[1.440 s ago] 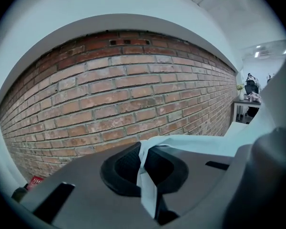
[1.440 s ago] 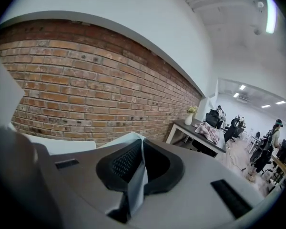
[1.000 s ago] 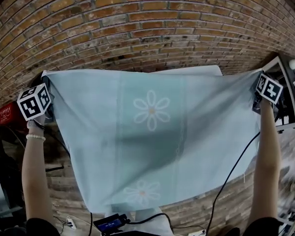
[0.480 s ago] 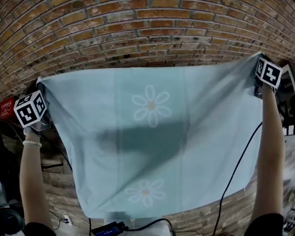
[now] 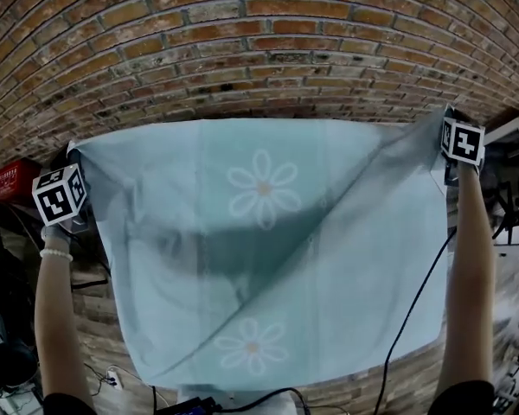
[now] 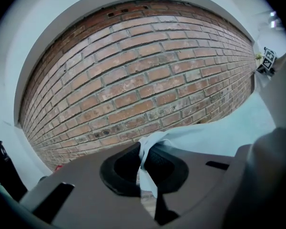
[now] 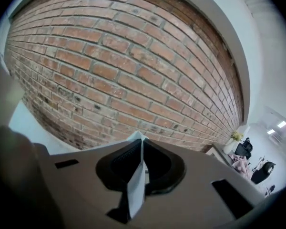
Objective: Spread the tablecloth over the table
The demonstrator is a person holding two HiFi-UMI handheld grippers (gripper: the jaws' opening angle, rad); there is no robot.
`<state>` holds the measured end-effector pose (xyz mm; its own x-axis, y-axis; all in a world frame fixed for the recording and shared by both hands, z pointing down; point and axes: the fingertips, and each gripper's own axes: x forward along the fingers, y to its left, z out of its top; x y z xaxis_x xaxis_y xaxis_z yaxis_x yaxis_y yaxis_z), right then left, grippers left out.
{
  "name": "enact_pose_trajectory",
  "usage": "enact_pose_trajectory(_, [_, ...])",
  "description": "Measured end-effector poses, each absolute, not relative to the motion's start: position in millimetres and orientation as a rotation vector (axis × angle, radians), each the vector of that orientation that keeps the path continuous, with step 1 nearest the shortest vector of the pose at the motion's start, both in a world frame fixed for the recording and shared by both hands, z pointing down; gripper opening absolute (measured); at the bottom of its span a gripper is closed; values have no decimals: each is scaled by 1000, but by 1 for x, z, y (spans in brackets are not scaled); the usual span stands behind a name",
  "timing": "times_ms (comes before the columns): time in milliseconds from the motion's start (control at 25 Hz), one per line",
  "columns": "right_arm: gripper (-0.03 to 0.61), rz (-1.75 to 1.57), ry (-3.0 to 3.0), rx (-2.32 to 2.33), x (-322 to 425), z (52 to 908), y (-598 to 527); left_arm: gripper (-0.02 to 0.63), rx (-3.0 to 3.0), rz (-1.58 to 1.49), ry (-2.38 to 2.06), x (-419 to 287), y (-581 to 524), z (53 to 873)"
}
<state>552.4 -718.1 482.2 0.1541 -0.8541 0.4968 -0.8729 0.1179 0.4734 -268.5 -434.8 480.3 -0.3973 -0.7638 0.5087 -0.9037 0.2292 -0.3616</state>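
Observation:
A light blue tablecloth with white daisies hangs spread in front of me, stretched between both grippers. My left gripper is shut on its upper left corner, and the pinched cloth shows between the jaws in the left gripper view. My right gripper is shut on the upper right corner, where a narrow fold of cloth sticks out between the jaws. A diagonal fold runs from the right corner down to the lower left. The cloth hides whatever lies beneath it.
A brick wall fills the background close behind the cloth. A red box stands at the left. A black cable hangs along my right arm. A dark-framed opening sits at the right edge.
The cloth, taut and flat before, now billows with a diagonal fold from the right corner. Both grippers keep their hold on the corners, and the right one has shifted slightly inward.

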Motion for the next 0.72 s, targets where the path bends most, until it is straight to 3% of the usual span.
enact_pose_trajectory(80, [34, 49, -1677, 1640, 550, 499, -716, 22, 1555, 908, -2265, -271, -431, 488])
enact_pose_trajectory(160, [43, 73, -1693, 1597, 549, 510, -713, 94, 1535, 900, -2240, -273, -428, 494])
enact_pose_trajectory(240, [131, 130, -1731, 1560, 547, 518, -711, 154, 1528, 890, -2204, -272, -424, 498])
enact_pose_trajectory(320, [263, 199, -1770, 1514, 544, 526, -707, 204, 1525, 882, -2172, -271, -418, 500])
enact_pose_trajectory(360, [284, 219, -1779, 1492, 543, 528, -703, 229, 1520, 881, -2163, -272, -413, 500])
enact_pose_trajectory(560, [298, 251, -1829, 1496, 551, 516, -680, 258, 1510, 845, -2142, -271, -382, 492])
enact_pose_trajectory(720, [291, 333, -1978, 1438, 533, 514, -630, 258, 1636, 879, -2016, -225, -360, 493])
